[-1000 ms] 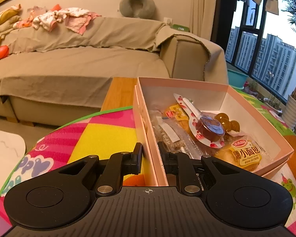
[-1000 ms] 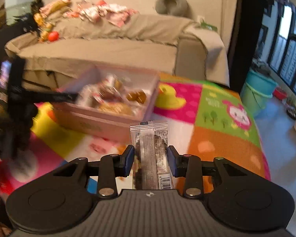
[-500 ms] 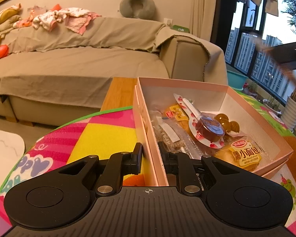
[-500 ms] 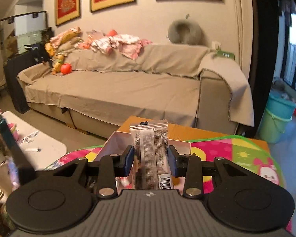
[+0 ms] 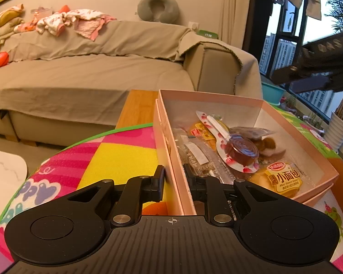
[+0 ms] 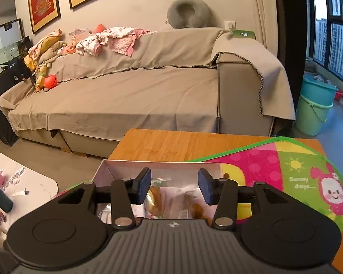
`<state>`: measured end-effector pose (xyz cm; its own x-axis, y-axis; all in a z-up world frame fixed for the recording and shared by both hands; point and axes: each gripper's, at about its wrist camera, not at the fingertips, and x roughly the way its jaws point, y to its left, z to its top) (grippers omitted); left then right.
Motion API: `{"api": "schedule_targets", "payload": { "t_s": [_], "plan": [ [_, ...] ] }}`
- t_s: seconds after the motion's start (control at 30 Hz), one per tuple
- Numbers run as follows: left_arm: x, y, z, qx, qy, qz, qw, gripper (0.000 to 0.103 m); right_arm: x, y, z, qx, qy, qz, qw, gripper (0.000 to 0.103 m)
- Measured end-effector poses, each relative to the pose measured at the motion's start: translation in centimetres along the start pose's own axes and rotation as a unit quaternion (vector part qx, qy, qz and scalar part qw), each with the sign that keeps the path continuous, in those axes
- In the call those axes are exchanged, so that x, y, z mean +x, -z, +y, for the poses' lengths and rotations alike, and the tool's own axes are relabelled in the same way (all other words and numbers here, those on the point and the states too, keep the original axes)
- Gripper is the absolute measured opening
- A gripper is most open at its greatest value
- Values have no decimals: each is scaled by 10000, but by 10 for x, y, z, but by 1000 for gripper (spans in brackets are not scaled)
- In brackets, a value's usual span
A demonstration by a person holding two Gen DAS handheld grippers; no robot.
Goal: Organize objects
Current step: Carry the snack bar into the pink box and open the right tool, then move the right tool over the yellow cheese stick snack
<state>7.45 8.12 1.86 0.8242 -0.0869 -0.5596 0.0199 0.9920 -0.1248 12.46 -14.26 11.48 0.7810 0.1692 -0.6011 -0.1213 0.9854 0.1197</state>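
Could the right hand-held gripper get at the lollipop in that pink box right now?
Probably yes: the right hand-held gripper hangs over the open pink box, jaws opening and empty, and the lollipop lies on top.

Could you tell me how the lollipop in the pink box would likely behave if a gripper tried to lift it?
The lollipop lies loosely atop crinkly packets, so it may slide. Its wrapper looks glossy, probably slippery. The thin stick seems stiff but awkward to pinch, and the round disc could pivot.

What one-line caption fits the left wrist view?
Left claw shut on the pink box's near wall; wrapped snacks lie inside.
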Motion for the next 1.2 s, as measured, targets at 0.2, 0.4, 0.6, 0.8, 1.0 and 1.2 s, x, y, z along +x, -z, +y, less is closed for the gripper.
{"api": "schedule_targets", "payload": {
  "t_s": [0.2,0.4,0.6,0.8,1.0,1.2],
  "plan": [
    [0,0,0,-4,2,-3,10000,19,-34,17,-20,-128,205,-77,9997,50],
    [1,0,-1,-35,12,-7,10000,20,-88,61,-50,-71,649,-176,9977,62],
    [1,0,-1,-84,19,-19,10000,20,-122,126,-95,332,1223,159,9918,76],
    [1,0,-1,-61,-7,8,10000,19,-142,183,-121,1122,1169,529,9854,76],
    [-1,1,-3,-10,-50,9,10000,19,-136,194,-120,1373,810,665,9850,76],
    [-2,1,-3,-8,-49,7,10000,19,-108,186,-111,1267,681,571,9880,76]
  ]
}}
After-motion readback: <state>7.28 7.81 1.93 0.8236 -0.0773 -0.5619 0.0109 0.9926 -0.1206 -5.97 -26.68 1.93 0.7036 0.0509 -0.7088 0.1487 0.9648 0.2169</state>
